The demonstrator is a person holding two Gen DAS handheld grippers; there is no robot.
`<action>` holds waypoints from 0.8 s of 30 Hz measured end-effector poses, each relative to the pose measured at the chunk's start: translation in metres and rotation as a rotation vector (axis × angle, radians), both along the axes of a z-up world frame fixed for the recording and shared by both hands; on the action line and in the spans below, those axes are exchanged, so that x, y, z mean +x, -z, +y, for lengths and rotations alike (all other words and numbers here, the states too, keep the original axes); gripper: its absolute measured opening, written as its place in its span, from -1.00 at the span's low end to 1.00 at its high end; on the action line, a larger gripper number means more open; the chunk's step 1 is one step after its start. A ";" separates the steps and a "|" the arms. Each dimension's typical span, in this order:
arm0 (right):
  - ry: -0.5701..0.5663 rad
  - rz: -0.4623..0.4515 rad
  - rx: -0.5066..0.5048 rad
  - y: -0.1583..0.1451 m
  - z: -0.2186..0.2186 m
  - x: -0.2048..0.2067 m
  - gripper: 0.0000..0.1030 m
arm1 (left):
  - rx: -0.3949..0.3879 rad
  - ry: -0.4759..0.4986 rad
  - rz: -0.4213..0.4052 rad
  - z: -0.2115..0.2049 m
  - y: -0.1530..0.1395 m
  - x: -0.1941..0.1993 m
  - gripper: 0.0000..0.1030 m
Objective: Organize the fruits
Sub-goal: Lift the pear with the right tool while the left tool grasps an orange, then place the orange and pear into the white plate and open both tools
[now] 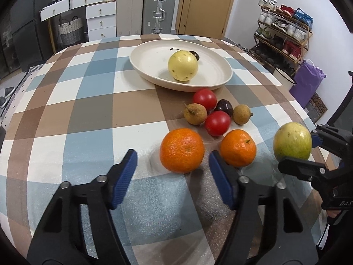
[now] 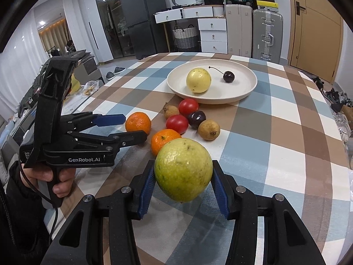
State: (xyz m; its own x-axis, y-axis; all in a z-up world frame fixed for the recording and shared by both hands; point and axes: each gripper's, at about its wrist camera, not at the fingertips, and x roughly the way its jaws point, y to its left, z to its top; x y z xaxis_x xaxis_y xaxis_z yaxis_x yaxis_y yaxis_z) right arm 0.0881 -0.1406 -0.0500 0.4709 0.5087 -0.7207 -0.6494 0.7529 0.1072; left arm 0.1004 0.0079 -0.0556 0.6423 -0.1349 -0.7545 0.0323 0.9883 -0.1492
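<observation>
My left gripper (image 1: 172, 156) stands open on the checked tablecloth, its blue pads either side of a large tangerine (image 1: 182, 150) with a gap on both sides. A smaller tangerine (image 1: 238, 148) lies just right of the right pad. My right gripper (image 2: 183, 167) is shut on a green-yellow round fruit (image 2: 183, 170), held above the cloth; the left wrist view shows that fruit (image 1: 292, 141) at the far right. The cream plate (image 2: 242, 88) holds a pale yellow fruit (image 2: 198, 80) and a dark cherry (image 2: 228, 76). Two red tomatoes (image 1: 205, 98) (image 1: 218, 122), a dark plum (image 1: 225, 107) and two brown longans (image 1: 195, 113) (image 1: 242, 114) cluster before the plate.
A person's hand (image 2: 56, 178) grips the left gripper's handle. The round table's edge curves off close at the right (image 1: 308, 114). Beyond it stand a shoe rack (image 1: 284, 33), suitcases (image 2: 265, 35), white drawers (image 2: 213, 33) and a door.
</observation>
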 end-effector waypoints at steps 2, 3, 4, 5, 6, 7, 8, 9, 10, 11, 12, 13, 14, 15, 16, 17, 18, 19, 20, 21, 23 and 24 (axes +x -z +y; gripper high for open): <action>0.005 -0.001 0.000 0.000 -0.001 0.001 -0.04 | -0.007 0.018 0.000 -0.002 0.000 0.000 -0.09; 0.007 -0.002 -0.001 0.000 -0.001 0.000 -0.04 | -0.007 0.026 -0.001 -0.003 0.000 0.000 -0.13; 0.007 -0.002 0.000 -0.001 -0.002 0.000 -0.04 | -0.009 0.032 -0.004 -0.004 -0.001 0.000 -0.26; 0.008 -0.003 0.000 -0.001 -0.002 0.000 -0.04 | -0.008 0.035 -0.008 -0.004 -0.001 -0.001 -0.26; 0.010 -0.005 0.000 -0.001 -0.002 0.000 -0.04 | -0.010 0.040 -0.010 -0.005 -0.002 -0.002 -0.27; 0.010 -0.006 0.000 -0.002 -0.003 0.000 -0.04 | -0.012 0.045 -0.011 -0.005 -0.002 -0.003 -0.27; 0.012 -0.007 0.002 -0.002 -0.003 0.000 -0.04 | -0.013 0.049 -0.011 -0.005 -0.002 -0.003 -0.27; 0.013 -0.008 0.002 -0.002 -0.004 0.001 -0.04 | -0.013 0.051 -0.014 -0.006 -0.002 -0.004 -0.27; 0.015 -0.007 0.002 -0.002 -0.004 0.001 -0.04 | -0.010 0.051 -0.018 -0.006 -0.003 -0.005 -0.28; 0.017 -0.007 0.003 -0.002 -0.004 0.001 -0.04 | -0.009 0.051 -0.023 -0.006 -0.004 -0.006 -0.28; 0.018 -0.007 0.003 -0.002 -0.005 0.002 -0.04 | -0.010 0.051 -0.028 -0.006 -0.004 -0.007 -0.28; 0.019 -0.007 0.004 -0.002 -0.005 0.002 -0.04 | -0.012 0.052 -0.033 -0.005 -0.005 -0.008 -0.28; 0.019 -0.008 0.004 -0.002 -0.005 0.002 -0.04 | -0.011 0.052 -0.038 -0.005 -0.006 -0.009 -0.28; 0.019 -0.008 0.005 -0.002 -0.006 0.002 -0.04 | -0.005 0.050 -0.042 -0.006 -0.007 -0.011 -0.28; 0.021 -0.009 0.007 -0.002 -0.006 0.003 -0.04 | -0.002 0.048 -0.046 -0.005 -0.007 -0.012 -0.28; 0.021 -0.010 0.007 -0.002 -0.007 0.003 -0.04 | -0.004 0.048 -0.051 -0.005 -0.008 -0.013 -0.28; 0.021 -0.011 0.008 -0.003 -0.007 0.003 -0.04 | -0.009 0.047 -0.055 -0.004 -0.010 -0.014 -0.28; 0.021 -0.013 0.008 -0.003 -0.007 0.003 -0.04 | -0.012 0.044 -0.062 -0.003 -0.012 -0.015 -0.28; 0.022 -0.015 0.009 -0.004 -0.007 0.003 -0.04 | -0.013 0.042 -0.070 -0.002 -0.014 -0.017 -0.28; 0.022 -0.017 0.007 -0.004 -0.007 0.003 -0.04 | -0.012 0.038 -0.078 -0.002 -0.016 -0.018 -0.28; 0.023 -0.027 0.006 -0.006 -0.008 0.003 -0.04 | -0.008 0.026 -0.093 0.000 -0.020 -0.021 -0.28; 0.026 -0.027 0.009 -0.007 -0.009 0.003 -0.04 | -0.008 0.024 -0.099 0.000 -0.022 -0.021 -0.28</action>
